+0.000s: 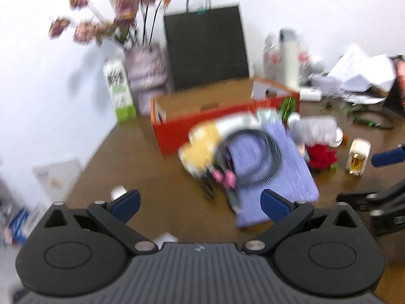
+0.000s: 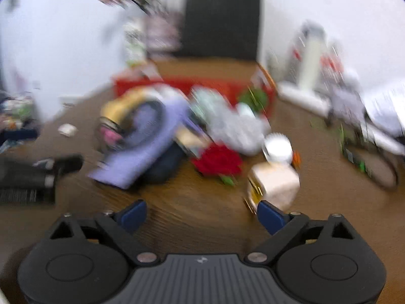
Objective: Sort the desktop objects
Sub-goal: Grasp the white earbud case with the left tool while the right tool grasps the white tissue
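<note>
A pile lies mid-desk in front of an open red box (image 1: 202, 126): a lilac notebook (image 1: 276, 174) with a black coiled cable (image 1: 253, 157) on it, a yellow and white object (image 1: 202, 144), something pink (image 1: 224, 177) and a red flower (image 1: 322, 155). My left gripper (image 1: 200, 202) hovers open just short of the notebook, nothing between its fingers. In the blurred right wrist view, my right gripper (image 2: 202, 214) stands open over bare wood, with a cream and gold tape dispenser (image 2: 273, 182) just beyond its right fingertip. The notebook (image 2: 149, 147) and red flower (image 2: 217, 160) lie ahead.
At the back stand a black paper bag (image 1: 206, 48), a vase of dried flowers (image 1: 146, 76), a green and white carton (image 1: 119, 91) and a white bottle (image 1: 289, 58). Crumpled papers (image 1: 359, 73) crowd the right side. A white wall (image 1: 50, 88) borders the left.
</note>
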A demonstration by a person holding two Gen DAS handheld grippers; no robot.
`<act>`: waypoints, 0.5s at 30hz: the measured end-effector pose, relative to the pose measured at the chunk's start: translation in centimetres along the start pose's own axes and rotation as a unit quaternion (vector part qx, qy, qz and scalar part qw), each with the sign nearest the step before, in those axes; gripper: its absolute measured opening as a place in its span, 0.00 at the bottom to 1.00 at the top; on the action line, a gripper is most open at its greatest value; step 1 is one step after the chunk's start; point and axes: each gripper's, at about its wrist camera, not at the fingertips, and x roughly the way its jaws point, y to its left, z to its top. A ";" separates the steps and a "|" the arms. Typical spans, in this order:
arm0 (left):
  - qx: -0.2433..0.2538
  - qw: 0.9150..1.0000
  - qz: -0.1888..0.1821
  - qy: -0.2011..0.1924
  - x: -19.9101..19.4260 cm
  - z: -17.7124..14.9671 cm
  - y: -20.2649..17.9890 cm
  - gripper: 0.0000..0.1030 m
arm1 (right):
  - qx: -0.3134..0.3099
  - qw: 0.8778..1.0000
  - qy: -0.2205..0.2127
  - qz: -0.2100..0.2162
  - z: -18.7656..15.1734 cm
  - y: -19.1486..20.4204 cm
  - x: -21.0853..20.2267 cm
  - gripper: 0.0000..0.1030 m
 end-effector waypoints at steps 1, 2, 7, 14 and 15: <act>0.003 1.000 -0.011 0.004 0.0 0.6 1.6 1.00 | -0.006 1.000 -0.018 0.014 0.4 0.6 -0.9 0.92; 0.002 1.000 -0.023 0.014 0.5 1.2 3.4 1.00 | -0.008 0.999 -0.029 0.034 0.7 1.2 -1.5 0.92; -0.049 0.992 -0.080 0.085 6.7 2.4 10.8 0.90 | -0.014 0.991 -0.022 0.129 1.7 7.2 0.5 0.82; -0.072 0.983 -0.065 0.153 12.6 -0.2 13.9 0.51 | -0.040 0.988 -0.001 0.148 2.0 15.8 5.2 0.63; -0.077 0.982 -0.068 0.157 12.8 -0.4 14.3 0.46 | -0.043 0.989 0.002 0.142 2.2 16.4 5.8 0.57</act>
